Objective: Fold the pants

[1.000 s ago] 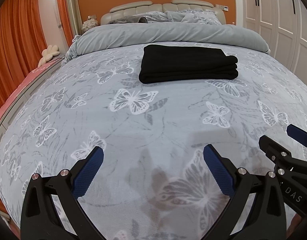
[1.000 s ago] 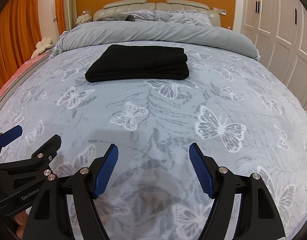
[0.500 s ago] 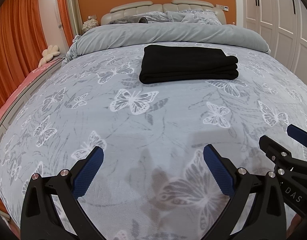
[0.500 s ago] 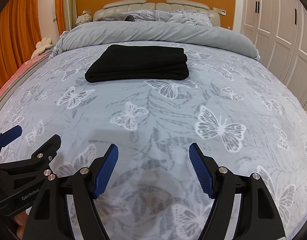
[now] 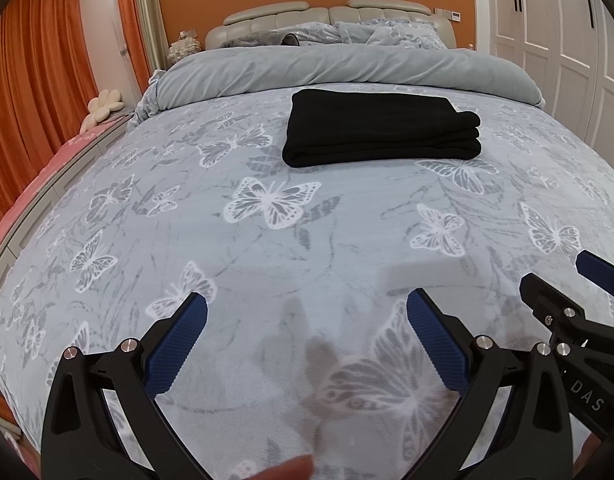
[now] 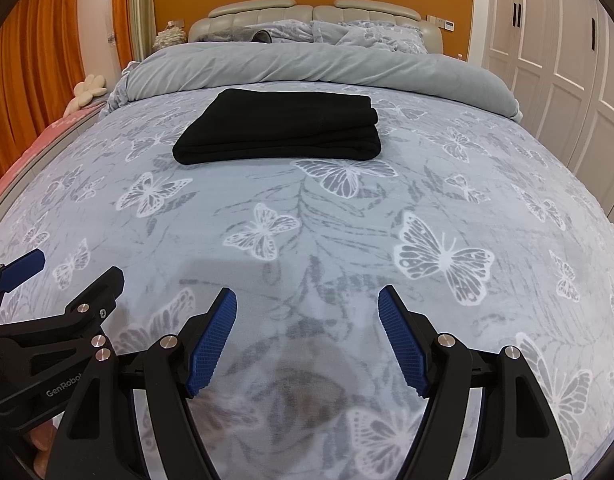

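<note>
Nothing has moved since a second ago: both grippers hang unmoved. The left gripper (image 5: 307, 312) and right gripper (image 6: 307, 304) have fingers spread wide, empty, above the butterfly bedspread (image 6: 447, 208). The folded black pants (image 6: 283, 128) lie far off, mid-bed.

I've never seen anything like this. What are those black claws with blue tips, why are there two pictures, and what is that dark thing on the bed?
Those are two hand-held grippers, one in each of a person's hands, each with its own camera. One picture looks along the left gripper, the other along the right gripper. Both are open and hold nothing. They hover over a butterfly-print bedspread. The dark thing is a pair of black pants, already folded into a neat stack, lying untouched farther up the bed.
</note>
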